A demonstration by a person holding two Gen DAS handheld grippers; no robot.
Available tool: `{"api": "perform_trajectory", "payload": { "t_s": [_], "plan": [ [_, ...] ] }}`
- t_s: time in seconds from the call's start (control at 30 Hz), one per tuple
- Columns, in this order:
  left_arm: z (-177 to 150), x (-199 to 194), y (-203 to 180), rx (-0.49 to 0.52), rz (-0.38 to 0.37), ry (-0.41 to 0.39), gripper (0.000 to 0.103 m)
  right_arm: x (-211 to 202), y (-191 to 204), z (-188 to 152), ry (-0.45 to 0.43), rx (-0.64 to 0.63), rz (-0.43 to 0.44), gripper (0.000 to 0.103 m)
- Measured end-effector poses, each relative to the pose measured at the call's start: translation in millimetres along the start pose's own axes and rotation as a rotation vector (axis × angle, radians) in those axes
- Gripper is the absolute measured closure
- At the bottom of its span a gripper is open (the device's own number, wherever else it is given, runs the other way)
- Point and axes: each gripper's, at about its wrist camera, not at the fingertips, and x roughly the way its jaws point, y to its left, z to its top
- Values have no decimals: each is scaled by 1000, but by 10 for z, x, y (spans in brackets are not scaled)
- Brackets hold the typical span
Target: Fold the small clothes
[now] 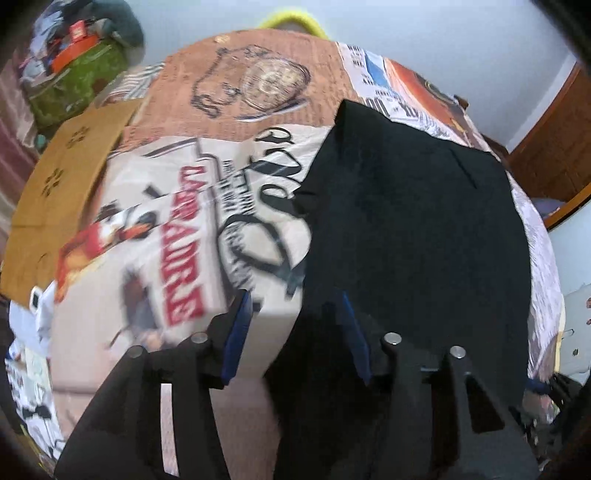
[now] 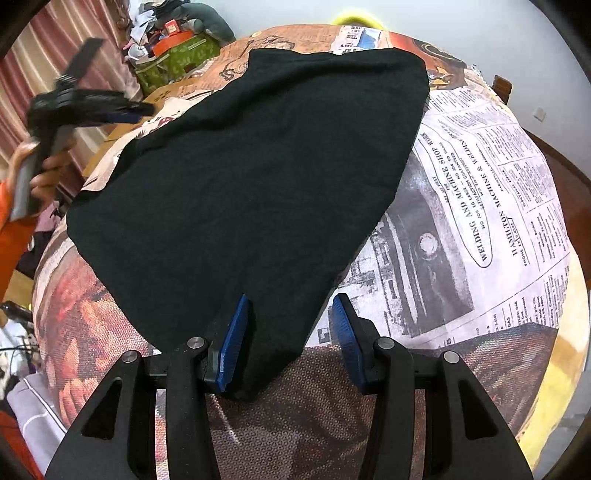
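A black garment [image 2: 258,177] lies spread flat on the table's newspaper-print cover [image 2: 480,177]. Its near corner reaches between the blue pads of my right gripper [image 2: 291,339], which stands open just above it, the pads well apart and not pressing the cloth. In the left wrist view the garment [image 1: 406,229] fills the right half, with its left edge running under my left gripper [image 1: 295,332]. That gripper is open with nothing held. From the right wrist view, the left gripper [image 2: 140,110] hangs blurred in the air left of the garment, held by a hand [image 2: 44,177].
A flat brown cardboard sheet [image 1: 66,177] lies at the table's left edge. Behind it stands a green bag [image 2: 173,55] piled with clutter. A yellow object [image 1: 291,20] shows past the far edge. Dark wooden furniture [image 1: 554,147] stands at the right.
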Motion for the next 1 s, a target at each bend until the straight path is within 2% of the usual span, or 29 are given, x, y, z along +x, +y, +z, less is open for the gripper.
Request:
{"api": "perform_trajectory", "payload": {
  "t_s": [0.07, 0.17, 0.2, 0.23, 0.3, 0.33, 0.4, 0.57, 0.63, 0.67, 0.87, 1.0],
  "plan": [
    [115, 210, -26, -11, -2, 28, 52, -2, -8, -9, -2, 6, 6, 59],
    [186, 422, -23, -41, -62, 63, 53, 7, -15, -6, -3, 13, 12, 59],
    [188, 446, -40, -40, -74, 63, 63, 9, -11, -6, -3, 13, 12, 59],
    [183, 449, -69, -26, -87, 53, 82, 14, -10, -3, -3, 12, 11, 59],
    [163, 409, -120, 5, -95, 29, 90, 15, -1, -4, -4, 10, 8, 59],
    [143, 364, -127, 15, -77, 6, 97, 18, -2, -3, -4, 10, 9, 59],
    [93, 276, -97, 21, -48, -24, 99, 26, -9, 6, -4, 11, 12, 59],
    [-6, 161, 119, -14, 14, -37, 99, 52, -18, 33, -5, 11, 16, 59],
    [-17, 136, 137, 19, 112, -36, 99, 60, -19, 42, -5, 12, 17, 59],
    [-19, 116, 152, 30, 125, -39, 99, 70, -15, 57, -6, 14, 17, 59],
    [166, -58, 304, -32, 67, -67, 88, 20, -103, 121, -14, 49, 14, 59],
    [442, -94, 187, -8, 63, -107, 69, -103, -267, 300, -77, 76, -6, 59]
  ]
}}
